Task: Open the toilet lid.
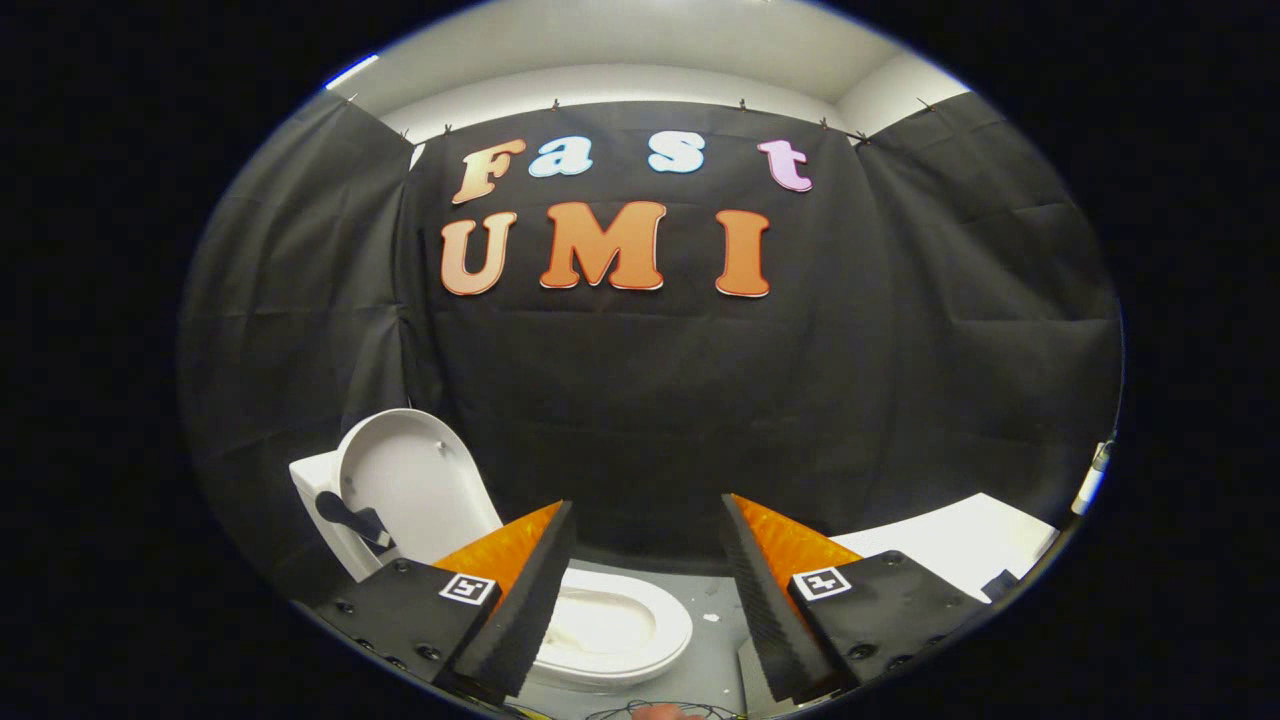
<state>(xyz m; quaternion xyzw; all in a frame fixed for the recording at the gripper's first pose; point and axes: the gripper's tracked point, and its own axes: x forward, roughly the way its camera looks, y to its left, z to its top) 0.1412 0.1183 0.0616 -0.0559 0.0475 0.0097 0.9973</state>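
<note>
White plastic: my target, the lid (415, 480), is a smooth, glossy oval shell with small bumpers on its inner face.
Fingers: my gripper (648, 520) is spread wide and holds nothing; I see two fingers, one each side of the gap.
Between and ahead: the bowl (640, 630) lies low between the fingers, partly behind the left finger; its seat ring is down and flat.
Lid place: I see it beyond the left finger, at the rear of the bowl, already raised.
Lid pose: it stands nearly upright, long axis running up, inner face turned toward me, leaning back against the tank (315, 490).
Tank: white, behind the lid, with a dark piece showing at the hinge side; I cannot tell what that is.
Floor: grey floor (715, 640) around the bowl, with a small white speck on it.
Right side: one white flat slab (960, 545) beyond the right finger; I cannot say what it is.
Count: one lid, one bowl, one tank, two fingers.
</note>
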